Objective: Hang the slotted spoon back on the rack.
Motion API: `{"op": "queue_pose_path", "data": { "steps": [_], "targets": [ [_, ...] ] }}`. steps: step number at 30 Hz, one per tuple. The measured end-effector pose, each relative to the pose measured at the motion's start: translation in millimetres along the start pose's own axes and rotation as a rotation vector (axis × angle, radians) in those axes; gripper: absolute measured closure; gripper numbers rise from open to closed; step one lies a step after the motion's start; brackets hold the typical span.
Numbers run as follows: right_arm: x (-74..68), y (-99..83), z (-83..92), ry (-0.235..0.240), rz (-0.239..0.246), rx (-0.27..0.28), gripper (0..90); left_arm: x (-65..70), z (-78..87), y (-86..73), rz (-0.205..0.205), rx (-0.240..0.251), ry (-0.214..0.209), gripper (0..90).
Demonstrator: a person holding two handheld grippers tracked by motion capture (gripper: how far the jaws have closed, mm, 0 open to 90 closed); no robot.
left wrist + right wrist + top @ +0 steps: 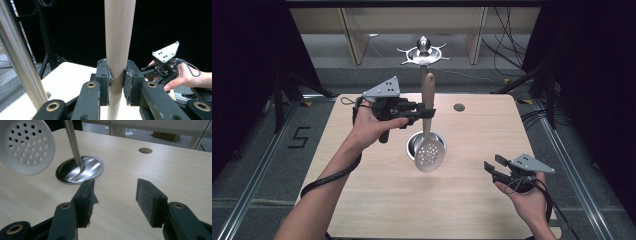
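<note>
jaws on skimmer handle — high view, perforated bowl

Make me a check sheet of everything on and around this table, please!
Surface: pale wooden table with a small round hole.
Job's things: skimmer with perforated head, held upright by its wooden handle; metal stand rising on a pole from a round base.
Clutter: nothing seen.
Grippers: left gripper shut on the skimmer handle; right gripper open, empty, above the table.
Cables: black cable trailing from the left gripper; loose cables on the floor behind.
Surroundings: grey floor, dark curtains, a "5" floor marking.
</note>
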State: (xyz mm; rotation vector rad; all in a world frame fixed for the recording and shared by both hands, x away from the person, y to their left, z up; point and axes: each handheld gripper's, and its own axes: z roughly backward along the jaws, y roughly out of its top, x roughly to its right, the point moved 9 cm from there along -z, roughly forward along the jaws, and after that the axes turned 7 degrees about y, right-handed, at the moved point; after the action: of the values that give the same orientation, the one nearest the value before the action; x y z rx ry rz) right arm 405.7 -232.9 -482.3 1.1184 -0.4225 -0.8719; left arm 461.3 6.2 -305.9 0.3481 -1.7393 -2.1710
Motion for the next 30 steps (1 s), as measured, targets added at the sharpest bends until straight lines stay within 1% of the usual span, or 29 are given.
{"op": "queue_pose_path", "data": {
  "steps": [4,5,6,8,14,16,19,22,24,30],
  "targets": [
    [1.4,-0.3,1.4,-0.011,0.005,-0.004,49.2,0.4,-1.9,2.0,0.002,-0.001,-0.002,75.6],
    [-1.2,-1.6,2.1,-0.010,-0.032,-0.012,49.3,0.5,-2.2,2.4,0.003,-0.002,-0.004,75.5],
    [1.6,-0.3,1.6,-0.011,0.003,-0.004,49.2,0.3,-2.2,2.5,0.000,-0.004,-0.004,75.5],
    [1.7,-0.3,1.7,-0.012,0.003,-0.005,49.2,0.1,-2.3,3.0,-0.004,-0.004,-0.004,75.6],
    [1.6,-0.6,1.5,-0.010,0.002,-0.006,49.1,1.6,-2.8,6.3,0.001,-0.003,-0.006,75.6],
    [1.4,-0.1,0.7,-0.006,0.000,0.001,49.1,1.6,-3.0,7.4,0.002,-0.003,-0.007,75.6],
    [1.2,-0.3,0.6,-0.006,0.001,0.000,49.1,0.8,-3.7,8.9,-0.004,-0.006,-0.009,75.5],
    [1.2,-0.3,0.5,-0.005,0.003,0.000,49.1,0.5,-3.9,9.8,-0.003,-0.007,-0.009,75.6],
    [2.3,-0.4,-0.1,-0.007,0.012,0.004,49.0,0.0,-4.2,10.8,0.003,-0.004,-0.007,75.6],
    [2.3,-0.8,-0.2,-0.006,0.012,0.002,49.0,-2.2,-3.7,12.0,0.009,-0.005,-0.005,75.6]
  ]
}}
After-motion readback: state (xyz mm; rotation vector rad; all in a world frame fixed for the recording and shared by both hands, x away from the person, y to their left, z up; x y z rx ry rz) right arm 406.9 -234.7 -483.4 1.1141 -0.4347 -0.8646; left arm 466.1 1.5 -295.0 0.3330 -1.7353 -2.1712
